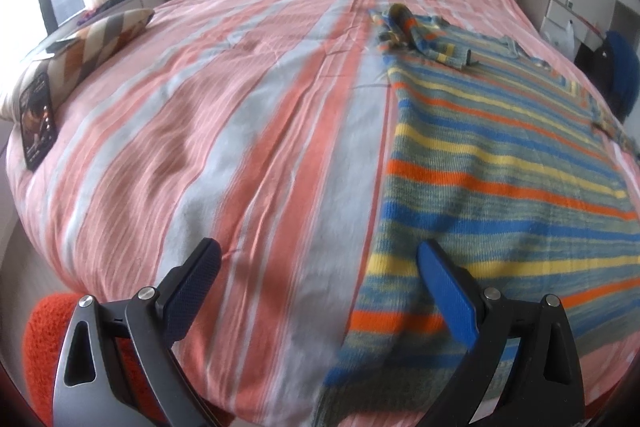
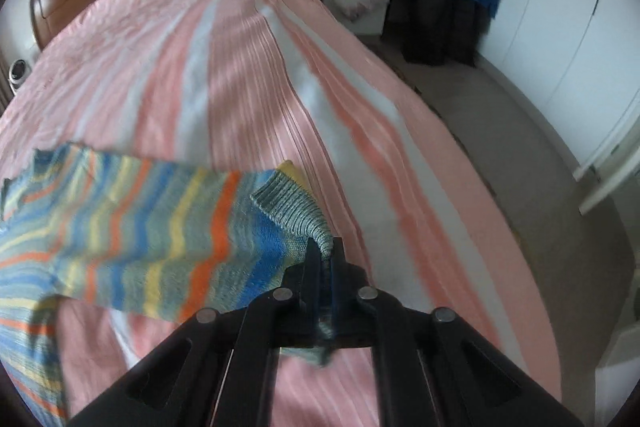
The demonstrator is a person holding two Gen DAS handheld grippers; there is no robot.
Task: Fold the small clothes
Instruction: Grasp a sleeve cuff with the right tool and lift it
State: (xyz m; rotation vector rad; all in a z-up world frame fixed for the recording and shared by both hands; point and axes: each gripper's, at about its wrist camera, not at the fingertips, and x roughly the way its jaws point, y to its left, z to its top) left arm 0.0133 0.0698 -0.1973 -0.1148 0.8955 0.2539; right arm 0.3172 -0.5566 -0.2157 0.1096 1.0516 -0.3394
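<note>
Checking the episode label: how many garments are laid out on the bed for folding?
1: a striped knit sweater on the bed's right side, its sleeve cuff clamped in the right gripper. Others may lie outside both views.

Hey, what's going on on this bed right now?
A person is folding a striped knit sweater spread on the striped bedspread. The right gripper is shut on the sweater's ribbed cuff, lifting that sleeve off the bed. The left gripper is open and empty near the sweater's hem.
</note>
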